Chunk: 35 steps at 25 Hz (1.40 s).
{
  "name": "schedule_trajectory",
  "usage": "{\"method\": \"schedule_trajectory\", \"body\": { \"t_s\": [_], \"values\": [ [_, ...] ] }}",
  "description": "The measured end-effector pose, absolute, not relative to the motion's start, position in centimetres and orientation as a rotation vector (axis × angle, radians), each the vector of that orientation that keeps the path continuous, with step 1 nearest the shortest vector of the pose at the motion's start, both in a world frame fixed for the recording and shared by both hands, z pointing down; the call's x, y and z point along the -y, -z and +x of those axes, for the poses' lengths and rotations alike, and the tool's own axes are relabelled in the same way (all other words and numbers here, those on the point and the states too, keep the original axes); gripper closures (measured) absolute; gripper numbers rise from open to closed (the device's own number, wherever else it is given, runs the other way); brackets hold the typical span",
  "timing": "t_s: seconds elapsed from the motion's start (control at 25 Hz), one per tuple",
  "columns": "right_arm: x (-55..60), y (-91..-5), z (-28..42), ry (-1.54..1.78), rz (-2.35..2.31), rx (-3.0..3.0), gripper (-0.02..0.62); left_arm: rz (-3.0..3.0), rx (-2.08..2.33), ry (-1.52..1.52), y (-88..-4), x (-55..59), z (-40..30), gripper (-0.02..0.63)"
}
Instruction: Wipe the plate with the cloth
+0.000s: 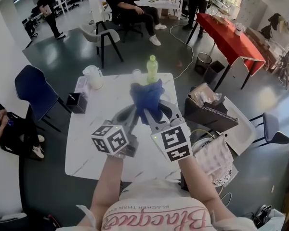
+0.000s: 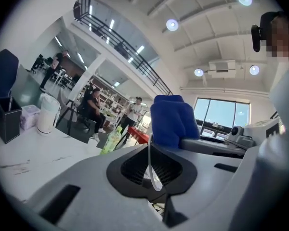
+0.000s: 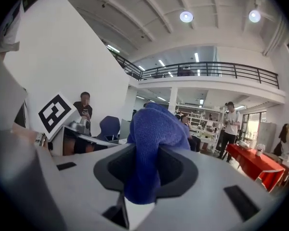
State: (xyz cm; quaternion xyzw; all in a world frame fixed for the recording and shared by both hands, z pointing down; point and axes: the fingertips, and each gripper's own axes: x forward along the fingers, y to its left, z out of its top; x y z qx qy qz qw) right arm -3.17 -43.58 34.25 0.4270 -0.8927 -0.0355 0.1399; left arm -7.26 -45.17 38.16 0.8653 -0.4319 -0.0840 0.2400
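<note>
Both grippers are raised above the white marble table (image 1: 86,148), close together. My left gripper (image 1: 134,114) is shut on the thin white rim of the plate (image 2: 150,159), which the left gripper view shows edge-on between the jaws. In the head view the cloth and the grippers cover the plate. My right gripper (image 1: 152,115) is shut on the blue cloth (image 1: 147,98), which bunches up past its jaws (image 3: 151,138). The left gripper view has the cloth (image 2: 172,119) just right of the plate's edge. Whether it touches the plate I cannot tell.
At the table's far edge stand a green bottle (image 1: 152,67), a small glass (image 1: 136,73) and a white jug (image 1: 93,77), with a black holder (image 1: 77,102) at the left edge. An open cardboard box (image 1: 209,112) sits right of the table, a blue chair (image 1: 33,90) to the left. People are further back.
</note>
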Motion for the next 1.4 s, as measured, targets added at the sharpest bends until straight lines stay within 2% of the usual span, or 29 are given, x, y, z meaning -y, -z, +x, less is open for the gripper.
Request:
{"method": "schedule_trajectory", "body": {
  "t_s": [0.28, 0.72, 0.84, 1.04, 1.4],
  "values": [
    [45.9, -34.2, -1.6, 0.159, 1.305, 2.489, 0.492, 2.371, 1.190, 0.273, -37.2, 44.4, -7.5, 0.591],
    [47.4, -36.4, 8.7, 0.088, 1.563, 2.236, 0.491, 2.372, 1.168, 0.387, -36.0, 44.4, -8.4, 0.591],
    [46.0, -36.5, 9.6, 0.039, 1.589, 2.264, 0.492, 2.372, 1.178, 0.389, -36.0, 44.5, -8.6, 0.589],
    [43.0, -35.8, 7.2, 0.021, 1.510, 2.377, 0.492, 2.377, 1.182, 0.391, -36.1, 44.5, -8.4, 0.590],
    [39.8, -36.2, -1.8, 0.070, 1.202, 2.560, 0.491, 2.375, 1.169, 0.393, -36.2, 44.5, -8.2, 0.589]
  ]
}}
